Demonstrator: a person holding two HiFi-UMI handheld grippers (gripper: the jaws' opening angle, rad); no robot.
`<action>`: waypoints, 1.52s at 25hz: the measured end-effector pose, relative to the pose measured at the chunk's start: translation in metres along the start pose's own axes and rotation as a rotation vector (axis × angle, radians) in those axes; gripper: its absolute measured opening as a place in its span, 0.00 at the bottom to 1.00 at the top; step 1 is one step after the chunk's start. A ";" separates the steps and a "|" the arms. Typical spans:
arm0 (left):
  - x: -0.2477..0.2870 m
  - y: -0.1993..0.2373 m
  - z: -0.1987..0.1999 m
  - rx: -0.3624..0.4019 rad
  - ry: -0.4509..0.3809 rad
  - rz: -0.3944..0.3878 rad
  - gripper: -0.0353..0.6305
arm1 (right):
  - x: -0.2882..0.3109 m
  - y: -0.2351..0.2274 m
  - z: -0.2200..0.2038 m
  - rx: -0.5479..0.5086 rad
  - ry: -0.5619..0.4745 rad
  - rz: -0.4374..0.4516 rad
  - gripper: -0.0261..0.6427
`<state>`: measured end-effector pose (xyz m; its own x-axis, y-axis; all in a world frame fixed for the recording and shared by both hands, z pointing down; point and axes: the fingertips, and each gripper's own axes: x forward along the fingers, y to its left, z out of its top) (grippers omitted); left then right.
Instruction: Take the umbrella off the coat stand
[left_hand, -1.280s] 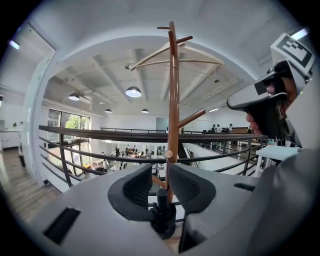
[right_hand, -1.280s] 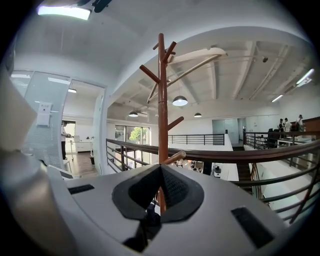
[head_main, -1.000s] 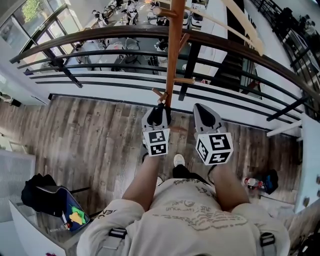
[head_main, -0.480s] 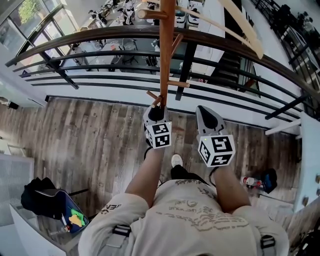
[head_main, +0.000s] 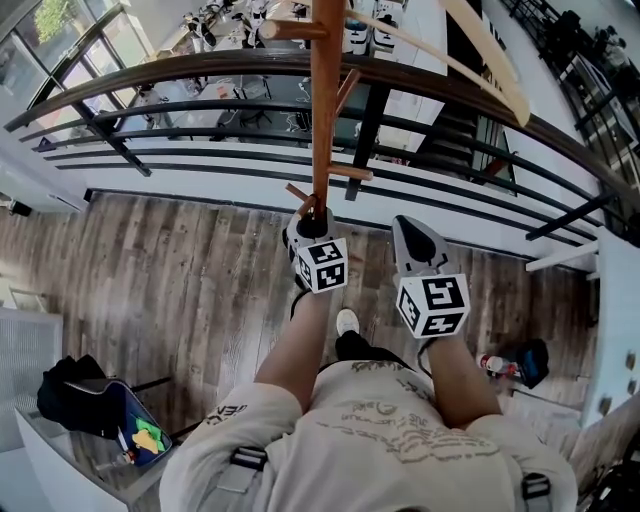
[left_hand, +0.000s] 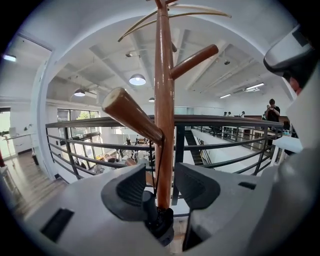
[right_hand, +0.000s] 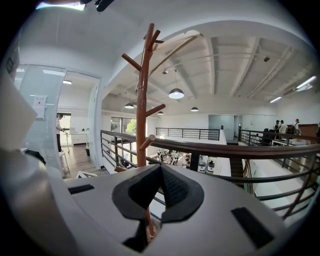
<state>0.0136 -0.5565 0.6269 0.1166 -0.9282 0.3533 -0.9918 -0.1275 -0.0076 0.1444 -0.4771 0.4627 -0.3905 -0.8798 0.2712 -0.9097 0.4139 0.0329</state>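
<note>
The wooden coat stand (head_main: 326, 100) rises in front of me by the railing. In the left gripper view its pole (left_hand: 163, 125) stands right between my jaws. The umbrella's black end (left_hand: 159, 225) sits low between the pads, and a thin black cord (left_hand: 156, 165) runs from it up to a peg (left_hand: 132, 115). My left gripper (left_hand: 162, 187) is open around it, and the pads are not pressing on it. The head view shows that gripper (head_main: 313, 215) at the pole's lower part. My right gripper (head_main: 410, 225) is just right of it, shut and empty, with the stand (right_hand: 143, 100) to its left.
A curved dark railing (head_main: 200, 70) runs behind the stand, with a drop to a lower floor beyond it. A black bag (head_main: 70, 390) and a blue case lie on the wood floor at the left. Small items (head_main: 520, 362) lie at the right. My shoe (head_main: 347, 322) is below the grippers.
The left gripper has closed in on the pole and now sits in line with it. The right gripper has shifted only slightly.
</note>
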 end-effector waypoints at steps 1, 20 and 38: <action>0.001 0.000 -0.001 0.000 0.004 0.005 0.30 | 0.000 -0.001 -0.002 0.000 0.002 0.001 0.04; 0.004 0.010 -0.014 -0.063 0.051 0.028 0.06 | 0.007 -0.005 -0.011 0.003 0.008 0.019 0.04; -0.046 0.018 0.004 -0.040 0.015 -0.033 0.06 | -0.008 0.033 0.008 -0.003 -0.028 0.031 0.04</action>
<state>-0.0098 -0.5171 0.6065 0.1488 -0.9183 0.3668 -0.9888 -0.1436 0.0418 0.1165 -0.4577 0.4541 -0.4223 -0.8728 0.2447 -0.8968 0.4416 0.0278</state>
